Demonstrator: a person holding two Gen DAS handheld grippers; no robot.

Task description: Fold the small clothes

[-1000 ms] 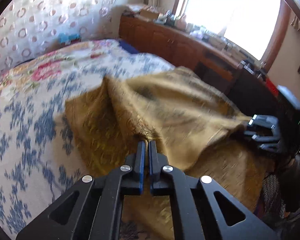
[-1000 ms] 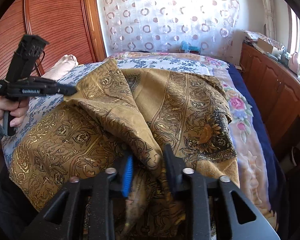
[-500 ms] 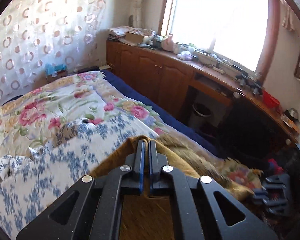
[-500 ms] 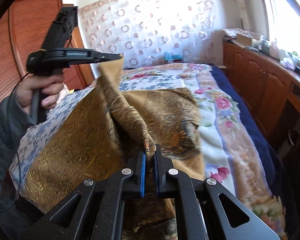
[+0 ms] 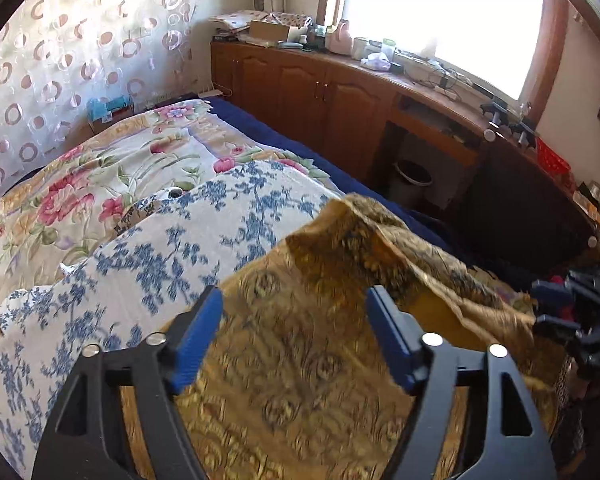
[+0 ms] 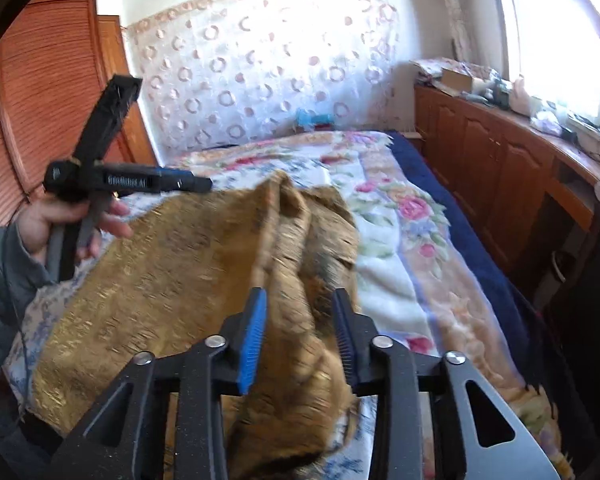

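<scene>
The gold patterned cloth lies on the bed, spread flat toward the near left edge and bunched into a raised ridge running toward twelve o'clock in the right wrist view. In the left wrist view the same cloth fills the lower middle, its far corner peaked at about one o'clock.

The left gripper hangs over it with jaws wide apart, holding nothing. The right gripper is also parted, the ridge of cloth lying loosely between its fingers and not pinched.

To my eye the fold is half made and the top layer is lumpy. I would flatten that ridge first, then take two matching corners and draw them across together, keeping the edges level so the layers meet squarely.
</scene>
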